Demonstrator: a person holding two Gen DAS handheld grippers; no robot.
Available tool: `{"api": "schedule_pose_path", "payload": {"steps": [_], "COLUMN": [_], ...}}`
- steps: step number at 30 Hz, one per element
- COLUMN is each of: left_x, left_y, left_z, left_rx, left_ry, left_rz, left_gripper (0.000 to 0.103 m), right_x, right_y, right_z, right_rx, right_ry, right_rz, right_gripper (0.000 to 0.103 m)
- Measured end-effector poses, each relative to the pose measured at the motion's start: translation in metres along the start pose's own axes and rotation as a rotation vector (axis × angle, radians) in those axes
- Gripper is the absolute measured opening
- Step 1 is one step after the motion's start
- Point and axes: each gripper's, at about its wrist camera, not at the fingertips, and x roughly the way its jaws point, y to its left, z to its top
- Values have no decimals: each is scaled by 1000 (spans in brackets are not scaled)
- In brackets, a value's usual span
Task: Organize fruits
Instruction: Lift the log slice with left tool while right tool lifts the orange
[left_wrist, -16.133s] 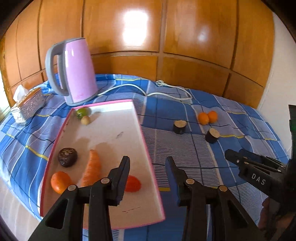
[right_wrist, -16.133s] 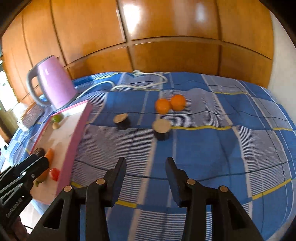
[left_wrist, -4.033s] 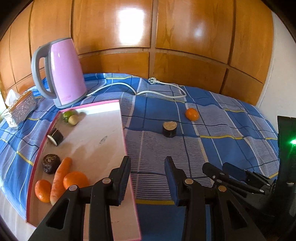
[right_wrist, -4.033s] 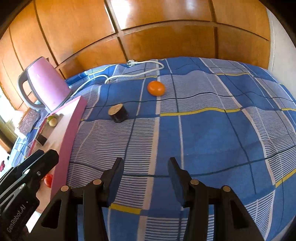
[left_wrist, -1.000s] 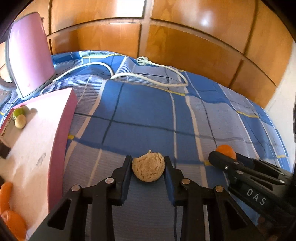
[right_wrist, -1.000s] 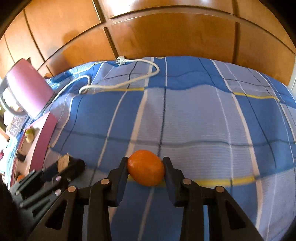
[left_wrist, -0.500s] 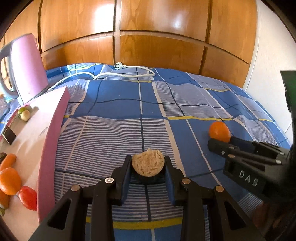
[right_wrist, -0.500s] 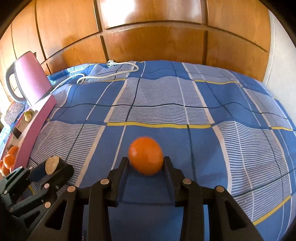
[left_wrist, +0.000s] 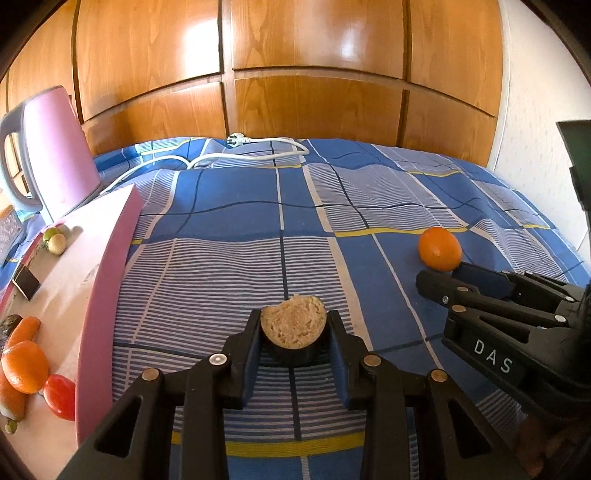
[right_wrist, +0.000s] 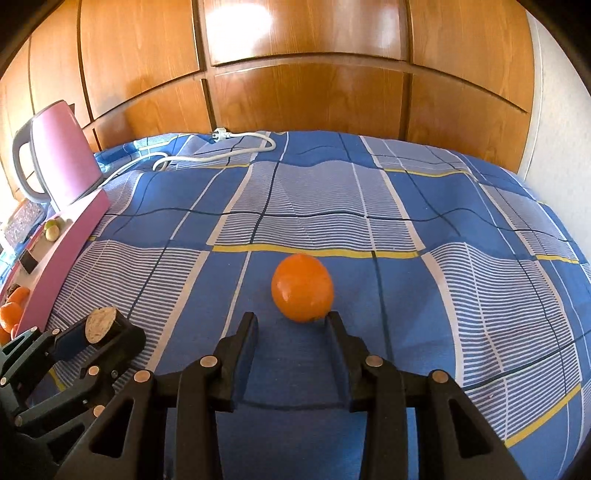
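My left gripper (left_wrist: 293, 334) is shut on a dark round fruit piece (left_wrist: 293, 325) with a tan cut face, held a little above the blue checked cloth. The right wrist view shows that piece (right_wrist: 100, 325) at lower left, in the left gripper (right_wrist: 96, 334). An orange (right_wrist: 302, 291) rests on the cloth just beyond my right gripper (right_wrist: 291, 319). Its right fingertip (right_wrist: 332, 321) touches the orange's lower edge, while cloth shows between the left fingertip and the fruit. Nothing sits between the pads. The left wrist view has the orange (left_wrist: 439, 253) ahead of the right gripper (left_wrist: 441, 275).
A white tray with a pink rim (left_wrist: 107, 295) lies at the left, holding a carrot (left_wrist: 22, 330), an orange (left_wrist: 24, 365), a tomato (left_wrist: 61, 400) and small fruits. A pink kettle (left_wrist: 55, 155) and its white cord (left_wrist: 258, 147) lie behind. Wood panelling backs the cloth.
Both grippers drew back toward the near side. The orange was between the right fingers and now sits ahead of their tips. The left gripper still holds the cut piece.
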Motion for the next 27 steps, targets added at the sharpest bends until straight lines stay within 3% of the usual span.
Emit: {"api": "schedule_pose_path", "payload": {"steps": [27], "left_x": [-9], "left_y": [0], "left_z": [-6], "left_rx": [11], "left_ry": [8], "left_rz": [-10], "left_gripper": [34], "right_x": [-8], "right_y": [6], "right_z": [-8], "right_rx": [-19], "right_ry": [-24], "right_rz": [-29], "right_gripper": [34]}}
